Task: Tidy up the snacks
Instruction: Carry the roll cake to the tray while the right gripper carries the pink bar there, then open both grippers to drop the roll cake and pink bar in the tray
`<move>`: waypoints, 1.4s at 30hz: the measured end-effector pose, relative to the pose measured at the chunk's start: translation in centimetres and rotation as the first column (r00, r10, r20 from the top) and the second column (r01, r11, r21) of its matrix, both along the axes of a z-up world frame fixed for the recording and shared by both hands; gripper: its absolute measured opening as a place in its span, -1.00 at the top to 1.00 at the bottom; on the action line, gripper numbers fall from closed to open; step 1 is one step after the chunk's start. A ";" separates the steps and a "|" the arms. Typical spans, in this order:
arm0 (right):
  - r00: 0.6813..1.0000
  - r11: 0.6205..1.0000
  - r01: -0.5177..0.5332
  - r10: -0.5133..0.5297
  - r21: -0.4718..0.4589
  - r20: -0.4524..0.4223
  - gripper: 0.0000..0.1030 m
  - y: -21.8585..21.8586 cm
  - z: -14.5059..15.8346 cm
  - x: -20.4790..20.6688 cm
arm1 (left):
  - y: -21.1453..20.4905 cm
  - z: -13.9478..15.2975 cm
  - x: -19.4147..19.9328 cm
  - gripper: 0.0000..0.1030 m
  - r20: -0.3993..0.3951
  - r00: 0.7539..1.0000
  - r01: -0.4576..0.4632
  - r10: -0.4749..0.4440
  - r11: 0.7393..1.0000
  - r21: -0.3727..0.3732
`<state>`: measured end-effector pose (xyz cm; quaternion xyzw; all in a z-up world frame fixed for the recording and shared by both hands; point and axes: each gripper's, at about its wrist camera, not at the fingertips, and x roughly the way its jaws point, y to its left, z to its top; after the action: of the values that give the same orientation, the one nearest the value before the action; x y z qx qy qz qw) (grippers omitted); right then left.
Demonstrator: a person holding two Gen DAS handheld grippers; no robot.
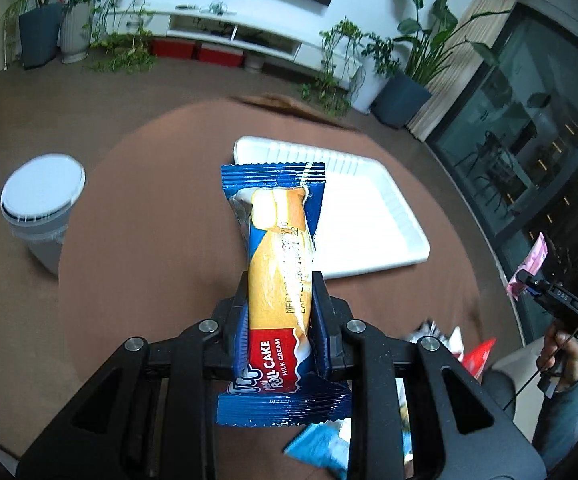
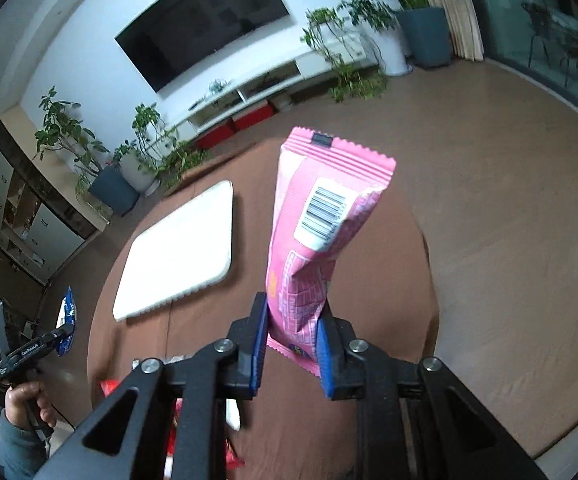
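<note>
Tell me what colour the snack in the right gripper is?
Pink, with a white barcode label. The snack wrapper shows best in the right wrist view.

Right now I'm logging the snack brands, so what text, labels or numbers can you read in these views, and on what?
"MINI ROLL CAKE" and "MILK CREAM": red panel of the blue roll cake packet held in the left gripper.
Brand logo and printed date lines on that packet: too blurred to read.
Barcode and small print on the pink snack packet held in the right gripper: unreadable.
White tray: no text.
</note>
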<state>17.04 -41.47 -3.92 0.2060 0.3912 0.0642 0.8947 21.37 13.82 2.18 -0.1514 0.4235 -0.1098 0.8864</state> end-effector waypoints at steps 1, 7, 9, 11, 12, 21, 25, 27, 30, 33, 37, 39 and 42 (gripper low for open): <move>1.000 1.000 0.001 -0.001 0.003 0.009 0.55 -0.1 0.6 0.7 | 0.1 0.5 0.5 0.54 0.008 1.000 0.000 0.000 1.000 -0.006; 0.992 0.993 -0.115 0.117 -0.036 0.037 0.55 3.8 4.1 7.4 | -0.3 2.8 4.8 0.54 0.026 1.000 0.010 -0.010 1.000 -0.017; 0.979 0.976 -0.204 0.206 -0.076 0.015 0.55 7.3 4.5 10.0 | -1.1 3.1 6.6 0.54 0.023 0.999 0.022 -0.022 1.000 0.006; 0.959 0.952 -0.284 0.283 -0.115 -0.026 0.55 10.7 4.1 12.2 | -2.3 2.9 8.3 0.54 0.016 0.999 0.037 -0.037 0.999 0.019; 0.943 0.934 -0.334 0.328 -0.131 -0.064 0.55 12.6 3.4 13.6 | -3.0 2.4 9.4 0.54 0.008 0.999 0.042 -0.042 0.999 0.025; 0.844 0.849 -0.494 0.416 -0.187 -0.337 0.55 20.6 -4.7 20.6 | -7.3 -4.2 13.9 0.54 -0.113 0.993 0.037 -0.026 0.995 0.093; 0.827 0.851 -0.494 0.396 -0.179 -0.398 0.55 20.3 -7.0 22.2 | -8.8 -6.3 14.7 0.54 -0.148 0.988 0.058 -0.037 0.989 0.140; 0.819 0.848 -0.496 0.384 -0.188 -0.426 0.55 20.1 -8.0 22.6 | -9.6 -7.0 14.8 0.54 -0.159 0.986 0.068 -0.044 0.986 0.152; 0.817 0.853 -0.486 0.366 -0.190 -0.445 0.55 20.0 -8.7 22.9 | -9.8 -8.8 14.7 0.53 -0.180 0.982 0.082 -0.051 0.983 0.165; 0.817 0.850 -0.491 0.374 -0.189 -0.439 0.55 19.8 -8.6 23.1 | -10.3 -9.8 15.2 0.51 -0.188 0.981 0.086 -0.053 0.981 0.172; 0.817 0.844 -0.498 0.379 -0.199 -0.435 0.51 20.1 -8.8 23.0 | -10.2 -10.1 15.7 0.51 -0.187 0.981 0.079 -0.044 0.980 0.185; 0.819 0.847 -0.496 0.383 -0.192 -0.427 0.49 20.0 -8.9 22.8 | -10.5 -10.4 16.4 0.51 -0.192 0.981 0.074 -0.038 0.979 0.188; 0.822 0.851 -0.494 0.389 -0.180 -0.415 0.42 19.7 -9.0 22.5 | -10.2 -10.1 16.1 0.46 -0.191 0.981 0.078 -0.040 0.977 0.200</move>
<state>39.52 -21.73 -12.93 -0.0115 0.5919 0.1763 0.7864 37.45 3.62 -7.95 -0.0552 0.5178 -0.0769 0.8502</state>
